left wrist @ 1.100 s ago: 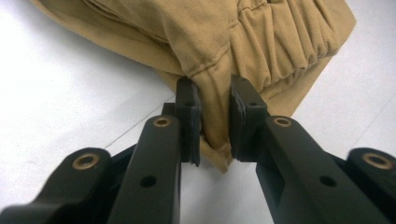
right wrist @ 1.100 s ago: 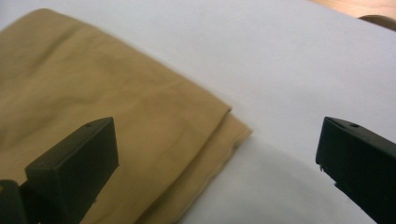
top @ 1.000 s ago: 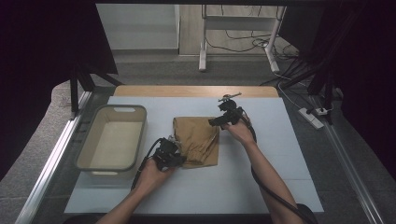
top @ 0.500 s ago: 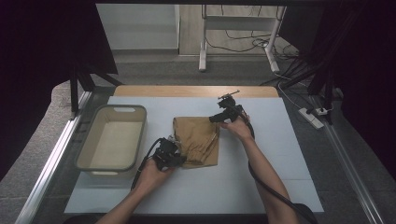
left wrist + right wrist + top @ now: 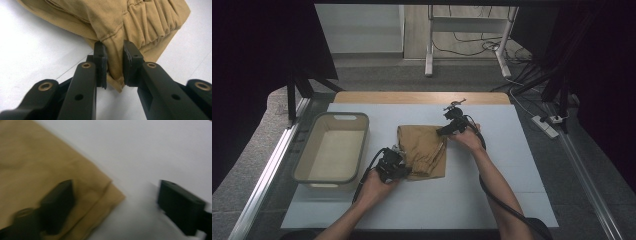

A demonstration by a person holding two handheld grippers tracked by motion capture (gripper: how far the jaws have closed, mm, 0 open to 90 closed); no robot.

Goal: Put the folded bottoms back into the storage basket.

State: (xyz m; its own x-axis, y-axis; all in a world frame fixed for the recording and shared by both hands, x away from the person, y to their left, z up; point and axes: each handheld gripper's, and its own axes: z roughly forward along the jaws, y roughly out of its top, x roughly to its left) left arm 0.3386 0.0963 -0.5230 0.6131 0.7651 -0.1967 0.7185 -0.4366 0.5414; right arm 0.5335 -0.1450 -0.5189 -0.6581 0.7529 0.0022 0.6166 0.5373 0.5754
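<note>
I note my left gripper [image 5: 115, 62] clamped on the folded tan trousers [image 5: 422, 150]; right gripper [image 5: 115, 205] has just been closing, unclamped astride their corner. Next: pinch it.

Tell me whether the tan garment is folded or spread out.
Folded: the tan garment lies as a compact rectangle with layered edges on the white table, elastic waistband bunched at one end.

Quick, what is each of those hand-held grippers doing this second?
Left hand-held gripper: closed on the tan cloth.
Right hand-held gripper: open, jaws just been closing astride the cloth's corner.
</note>
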